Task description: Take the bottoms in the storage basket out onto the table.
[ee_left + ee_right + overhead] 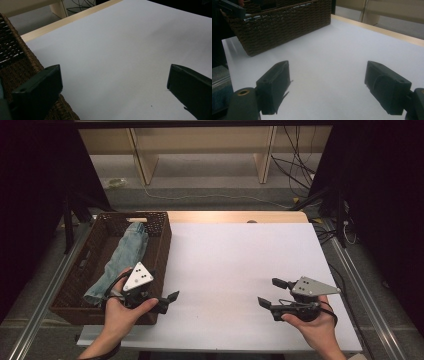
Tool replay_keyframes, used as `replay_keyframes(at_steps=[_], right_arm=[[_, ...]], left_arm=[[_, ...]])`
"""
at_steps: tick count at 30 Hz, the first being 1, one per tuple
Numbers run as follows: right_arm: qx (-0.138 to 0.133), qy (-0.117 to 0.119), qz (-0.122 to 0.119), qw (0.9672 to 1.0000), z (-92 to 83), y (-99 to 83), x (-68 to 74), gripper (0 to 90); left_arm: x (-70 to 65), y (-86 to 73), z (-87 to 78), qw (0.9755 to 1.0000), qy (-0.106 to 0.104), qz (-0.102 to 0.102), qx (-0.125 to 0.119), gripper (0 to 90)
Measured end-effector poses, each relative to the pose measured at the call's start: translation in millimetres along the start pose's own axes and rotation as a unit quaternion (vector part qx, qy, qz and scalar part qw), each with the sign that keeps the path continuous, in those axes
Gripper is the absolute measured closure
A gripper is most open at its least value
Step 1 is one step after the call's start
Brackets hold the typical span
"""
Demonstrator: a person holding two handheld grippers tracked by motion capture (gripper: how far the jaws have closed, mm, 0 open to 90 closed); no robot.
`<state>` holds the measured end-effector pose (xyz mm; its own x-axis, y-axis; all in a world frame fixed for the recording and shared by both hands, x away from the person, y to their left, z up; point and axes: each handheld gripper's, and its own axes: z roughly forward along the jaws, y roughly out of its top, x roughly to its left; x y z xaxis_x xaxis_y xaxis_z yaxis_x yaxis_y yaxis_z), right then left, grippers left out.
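A dark brown wicker basket (162,240) stands at the left of the white table top (240,255). A folded pale blue denim piece (122,255) lies lengthwise inside it. My left gripper (167,297) is held at the basket's near right corner and points out over the table. In the left gripper view its jaws (113,82) stand wide open, the left one over the basket's (15,62) wall, with nothing between them. My right gripper (268,291) hovers at the near right and points left toward the basket (282,25). It (327,82) is open over bare white surface.
A wooden strip (235,216) edges the table's far side. Beyond it are pale shelf legs (265,160) and loose cables (295,170) on the floor. Metal rails (365,290) run along both sides of the table.
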<state>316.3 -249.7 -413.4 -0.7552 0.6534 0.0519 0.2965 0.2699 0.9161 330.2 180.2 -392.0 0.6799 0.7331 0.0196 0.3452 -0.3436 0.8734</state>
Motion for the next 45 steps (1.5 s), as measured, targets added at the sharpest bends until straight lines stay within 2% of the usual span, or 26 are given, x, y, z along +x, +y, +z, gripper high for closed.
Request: replay_keyframes(at_steps=[7,11,16,20,21,26,27,30,35,36,40,41,42,43,45], right_arm=[[0.003,0.000,0.001,1.0000,0.6,-0.4,0.7,21.4],[0.003,-0.002,0.003,1.0000,0.6,-1.2,0.2,21.4],[0.005,-0.004,0.005,1.0000,0.7,-1.7,0.2,21.4],[0.005,-0.007,0.006,0.9999,1.0,-1.7,0.3,21.4],[0.006,-0.007,0.005,0.9999,1.3,-1.7,0.1,21.4],[0.006,-0.007,0.006,0.9999,1.8,-1.8,-0.2,21.4],[0.007,-0.006,0.007,0.9999,1.8,-1.9,-0.2,21.4],[0.008,-0.006,0.006,0.9999,1.9,-2.1,-0.1,21.4],[0.008,-0.006,0.005,0.9999,1.8,-2.0,0.3,21.4],[0.009,-0.006,0.006,0.9999,2.1,-2.1,0.4,21.4],[0.010,-0.006,0.005,0.9999,2.8,-2.6,0.3,21.4],[0.010,-0.006,0.005,0.9999,2.8,-2.6,0.3,21.4],[0.010,-0.006,0.007,0.9999,2.9,-2.7,-0.2,21.4],[0.010,-0.006,0.007,0.9999,2.9,-2.7,-0.2,21.4],[0.012,-0.007,0.010,0.9999,3.1,-3.1,-0.7,21.4]], left_arm=[[2.6,2.8,-1.8,1.0000,-0.002,-0.002,0.007,0.0],[8.2,10.6,-5.5,0.9999,-0.001,-0.003,0.013,0.0],[23.3,21.1,-12.6,0.9997,0.012,-0.016,0.014,0.0],[36.9,26.7,-17.0,0.9992,0.033,-0.014,0.016,0.0],[43.8,28.2,-18.8,0.9989,0.042,-0.013,0.018,0.0],[56.3,27.9,-20.4,0.9980,0.053,-0.026,0.021,0.0],[62.0,27.1,-20.3,0.9974,0.060,-0.031,0.025,0.0],[67.4,26.8,-19.7,0.9969,0.063,-0.036,0.032,0.0],[83.9,28.9,-17.8,0.9953,0.066,-0.053,0.047,0.0],[91.3,29.5,-16.5,0.9940,0.073,-0.062,0.053,0.0],[101.9,30.2,-14.9,0.9922,0.083,-0.074,0.058,0.0],[105.8,30.2,-14.4,0.9914,0.086,-0.078,0.059,0.0],[114.0,29.7,-12.7,0.9896,0.094,-0.088,0.065,0.0],[114.0,29.7,-12.7,0.9896,0.094,-0.088,0.065,0.0],[121.9,29.3,-10.7,0.9880,0.098,-0.097,0.068,0.0]])
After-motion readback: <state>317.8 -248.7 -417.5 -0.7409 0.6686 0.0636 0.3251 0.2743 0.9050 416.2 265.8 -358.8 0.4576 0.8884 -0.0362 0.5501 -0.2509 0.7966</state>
